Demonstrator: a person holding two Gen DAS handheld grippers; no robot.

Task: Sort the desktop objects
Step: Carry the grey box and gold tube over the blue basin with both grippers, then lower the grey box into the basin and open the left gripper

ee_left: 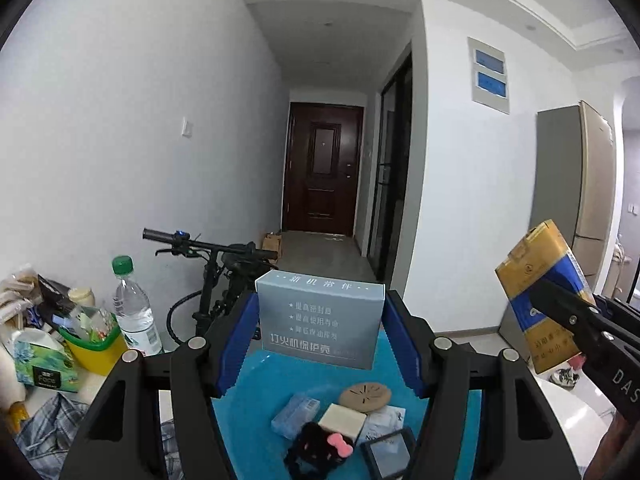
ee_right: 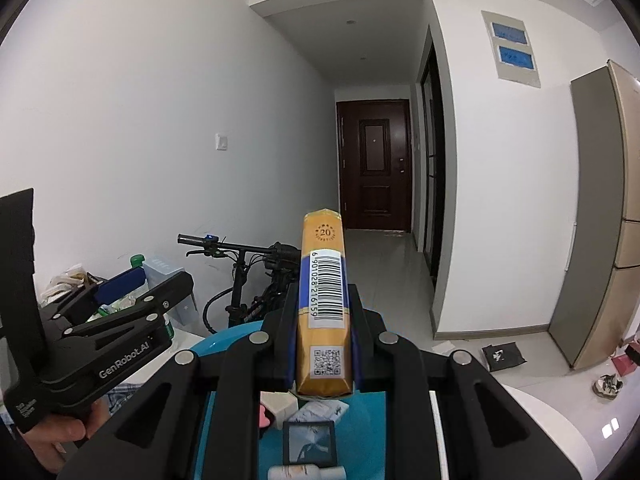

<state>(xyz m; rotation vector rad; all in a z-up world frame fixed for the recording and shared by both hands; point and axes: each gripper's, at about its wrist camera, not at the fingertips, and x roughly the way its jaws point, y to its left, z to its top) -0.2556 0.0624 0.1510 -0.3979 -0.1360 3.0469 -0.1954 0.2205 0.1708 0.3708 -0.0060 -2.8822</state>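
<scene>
1. Both tongs are loaded and lifted above the blue tray (ee_left: 256,384). On my left gripper (ee_left: 320,324) the blue pads (ee_left: 236,340) close on the two side faces of a grey box (ee_left: 320,316) printed with white Chinese text; on my right gripper (ee_right: 324,344) the jaws are nearly together on a gold-and-blue cigarette pack (ee_right: 324,292), held upright by its lower half, barcode edge facing the lens.

2. I judge both to be light cardboard. The pack has a soft wrapper and will dent under a hard squeeze, so a grip across its broad faces, low down as now, seems right. The grey box looks stiffer but hollow, with smooth sides that could slide on the pads if I tilt it.

3. Below the tongs, in the tray's near part, lie a round tan disc (ee_left: 365,397), a cream block (ee_left: 343,421), a pale blue packet (ee_left: 295,416), a black thing with a pink bow (ee_left: 320,452), a white sachet (ee_left: 384,420) and a small dark-framed square (ee_left: 388,458). They crowd that end, so setting anything down there risks landing on them; the far part looks barer.

4. Beyond the tray's left edge, on the white table (ee_left: 96,384), stand a yellow tub (ee_left: 96,348) of oddments, a green-capped water bottle (ee_left: 134,312) and a tissue pack (ee_left: 40,364); checked cloth (ee_left: 52,428) lies at the near left corner.

5. Behind the table leans a black scooter (ee_left: 216,268). The two grippers ride close together, so I would watch for a clash.
</scene>
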